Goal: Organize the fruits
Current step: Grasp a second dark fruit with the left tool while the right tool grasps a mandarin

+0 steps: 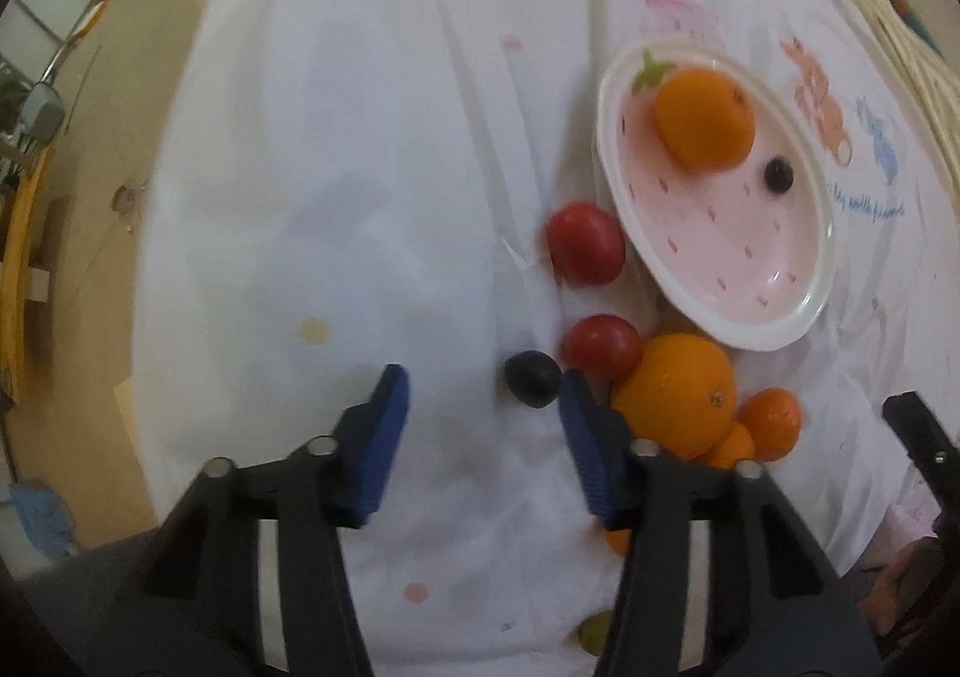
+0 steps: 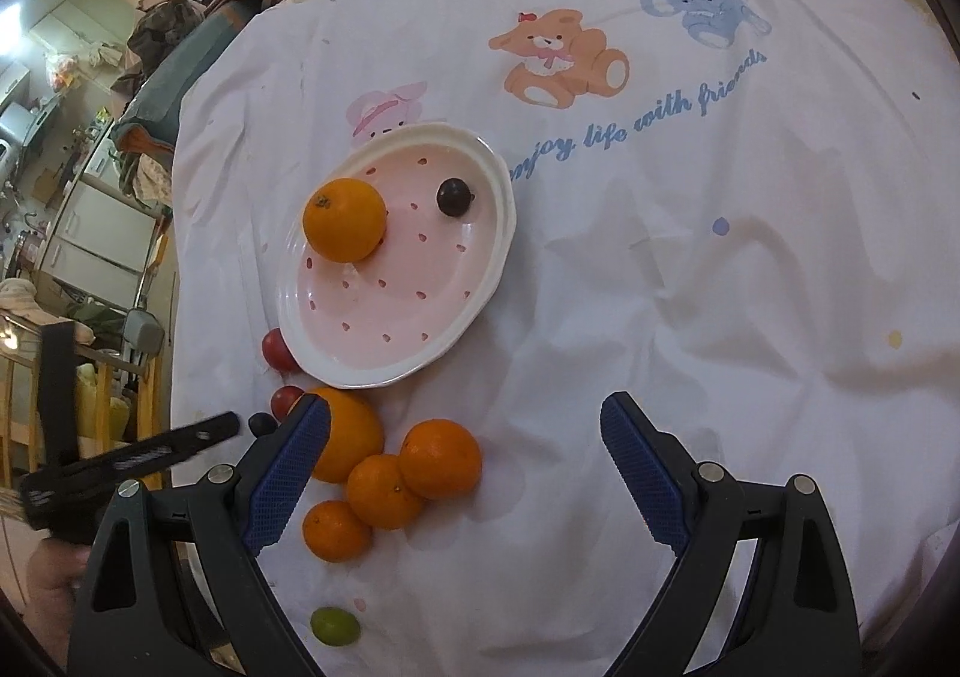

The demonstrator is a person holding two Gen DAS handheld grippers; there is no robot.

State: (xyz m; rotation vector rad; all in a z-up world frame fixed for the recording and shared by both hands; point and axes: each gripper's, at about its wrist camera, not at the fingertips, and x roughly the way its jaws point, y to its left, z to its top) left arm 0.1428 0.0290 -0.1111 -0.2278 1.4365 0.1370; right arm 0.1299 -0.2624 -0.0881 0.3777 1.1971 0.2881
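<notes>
left wrist view, gripper (image 1: 483, 404) spread wide, dark grape (image 1: 532, 378) beside it

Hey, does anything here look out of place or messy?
Nothing is spilled or damaged. The green grape lies alone near the cloth's edge, apart from the cluster of oranges. Only one orange and one dark grape sit on the pink plate; the other fruit lies beside it.

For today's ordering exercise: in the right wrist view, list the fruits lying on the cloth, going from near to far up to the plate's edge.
Green grape → smallest orange → middle orange → right-hand orange → dark grape → lower tomato → upper tomato beside the plate.
</notes>
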